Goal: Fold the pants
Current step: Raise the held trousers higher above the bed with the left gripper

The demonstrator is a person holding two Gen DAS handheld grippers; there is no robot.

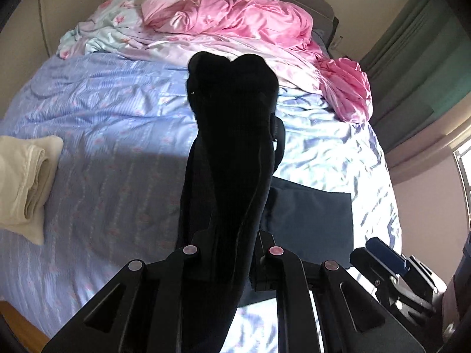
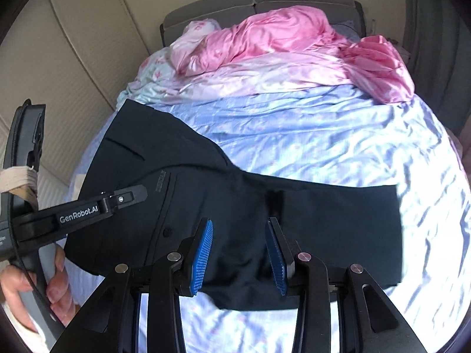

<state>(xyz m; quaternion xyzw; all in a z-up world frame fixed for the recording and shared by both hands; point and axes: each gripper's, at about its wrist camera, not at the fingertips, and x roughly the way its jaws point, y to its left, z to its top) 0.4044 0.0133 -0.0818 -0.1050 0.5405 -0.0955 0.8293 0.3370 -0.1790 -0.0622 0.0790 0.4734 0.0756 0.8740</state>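
Black pants [image 2: 223, 194] lie spread on the blue bedsheet [image 2: 323, 135], waist toward the upper left and the legs running right. My left gripper [image 1: 229, 253] is shut on a bunch of the pants [image 1: 232, 135]. That cloth stands up over its fingers and hides them. In the right wrist view the left gripper [image 2: 129, 195] comes in from the left, over the waist part. My right gripper [image 2: 240, 257] hovers above the pants' near edge, its blue pads [image 2: 203, 256] apart and gripping nothing. It also shows in the left wrist view as the right gripper [image 1: 388, 257], low on the right.
A crumpled pink duvet [image 1: 235, 20] fills the far end of the bed below a grey headboard [image 2: 256, 0]. Folded cream cloth [image 1: 26, 185] lies on the bed's left side. A person's hand [image 2: 56, 282] grips the left tool's handle. A green curtain [image 1: 426, 58] hangs on the right.
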